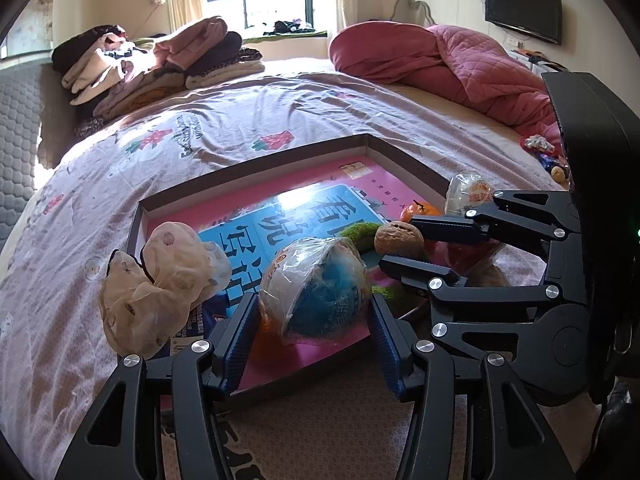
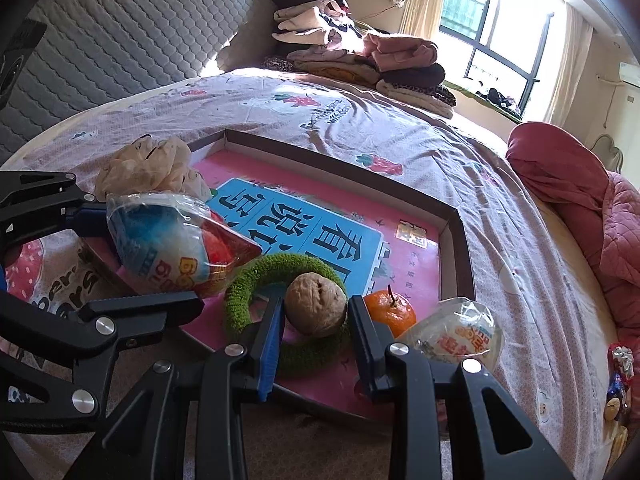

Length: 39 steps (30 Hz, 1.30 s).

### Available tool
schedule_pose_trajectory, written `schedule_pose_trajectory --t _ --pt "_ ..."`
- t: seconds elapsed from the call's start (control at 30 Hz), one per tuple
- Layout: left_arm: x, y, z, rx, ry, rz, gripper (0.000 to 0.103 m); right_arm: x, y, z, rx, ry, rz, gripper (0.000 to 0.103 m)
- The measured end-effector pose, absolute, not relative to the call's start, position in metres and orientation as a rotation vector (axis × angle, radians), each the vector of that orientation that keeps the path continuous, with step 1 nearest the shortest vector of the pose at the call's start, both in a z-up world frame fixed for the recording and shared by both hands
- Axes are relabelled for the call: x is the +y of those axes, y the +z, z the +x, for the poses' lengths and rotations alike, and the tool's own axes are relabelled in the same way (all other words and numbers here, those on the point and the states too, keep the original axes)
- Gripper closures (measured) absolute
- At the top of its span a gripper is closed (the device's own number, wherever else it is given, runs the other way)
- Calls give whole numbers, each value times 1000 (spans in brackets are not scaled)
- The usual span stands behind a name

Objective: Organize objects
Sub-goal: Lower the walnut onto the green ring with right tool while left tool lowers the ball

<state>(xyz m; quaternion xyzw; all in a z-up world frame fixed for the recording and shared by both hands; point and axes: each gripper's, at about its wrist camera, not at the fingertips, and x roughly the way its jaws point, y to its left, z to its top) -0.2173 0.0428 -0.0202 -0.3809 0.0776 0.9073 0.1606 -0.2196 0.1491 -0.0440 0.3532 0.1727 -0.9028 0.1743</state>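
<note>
My left gripper (image 1: 314, 312) is shut on a plastic-wrapped blue, white and orange ball (image 1: 316, 292), holding it over the near edge of a shallow brown-rimmed tray (image 1: 256, 168) on the bed. In the right wrist view that ball (image 2: 172, 244) hangs at the left. My right gripper (image 2: 316, 314) is shut on a brown walnut (image 2: 316, 308) above a green fuzzy ring (image 2: 240, 300) that lies in the tray. A tangerine (image 2: 390, 310) and a second wrapped ball (image 2: 456, 340) sit at the tray's right corner. A crumpled beige bag (image 1: 160, 284) rests on its left edge.
A pink and blue printed sheet (image 2: 304, 216) lines the tray. Folded clothes (image 1: 160, 64) are stacked at the far left of the bed, with a pink quilt (image 1: 440, 60) at the far right. Small toys (image 2: 618, 380) lie on the bedspread to the right. A padded grey headboard (image 2: 120, 40) stands behind.
</note>
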Motion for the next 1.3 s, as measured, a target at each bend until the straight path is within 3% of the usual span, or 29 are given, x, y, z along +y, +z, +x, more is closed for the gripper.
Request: schedule_pose_trajectory --t 0.63,1.1,1.3 --pt "35 -19 -219 162 2581 -1130 46 150 -39 -216 546 -2570 1020 70" --pt "36 -19 -218 156 2567 -1147 45 162 -27 -216 461 -2595 1023 70" --pt "35 -20 -218 132 2554 -1159 38 164 -23 -215 442 -2600 1012 70"
